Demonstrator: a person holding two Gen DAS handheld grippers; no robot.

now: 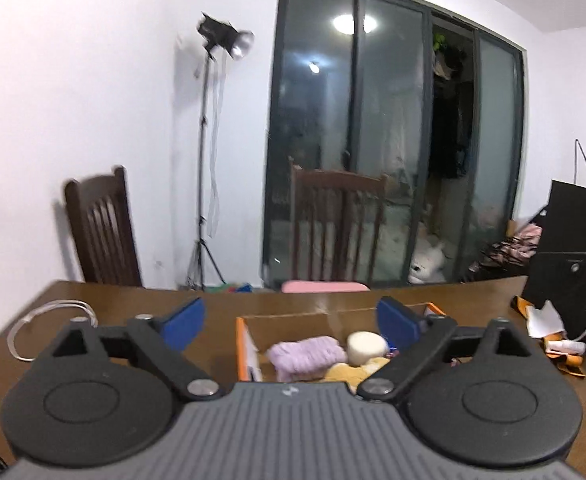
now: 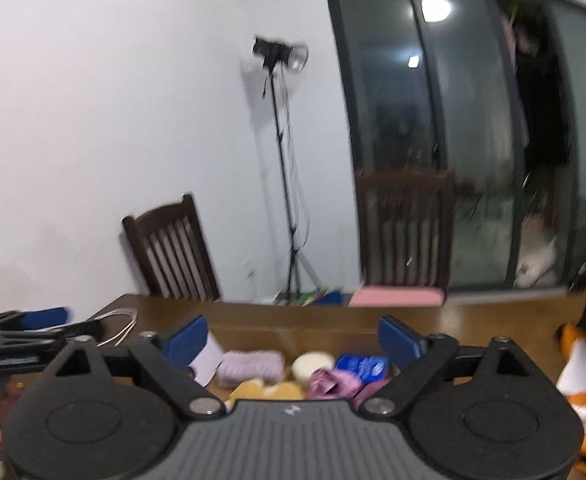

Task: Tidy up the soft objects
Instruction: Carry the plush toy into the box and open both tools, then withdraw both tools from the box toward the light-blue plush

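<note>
left gripper point(image 1: 291, 322) fingers spread, right gripper point(image 2: 293, 340) likewise

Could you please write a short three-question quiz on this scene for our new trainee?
1. True or false: the left gripper is shut on the lilac knitted item.
2. Multiple choice: the soft objects lie in (A) a black bag, (B) the cardboard box, (C) a drawer.
3. Fill in: beside the lilac knitted item sits a round, ___-coloured soft object.

Key
1. False. Both the left gripper and the right gripper are open and hold nothing.
2. B. The box stands open on the wooden table.
3. Cream.
</note>
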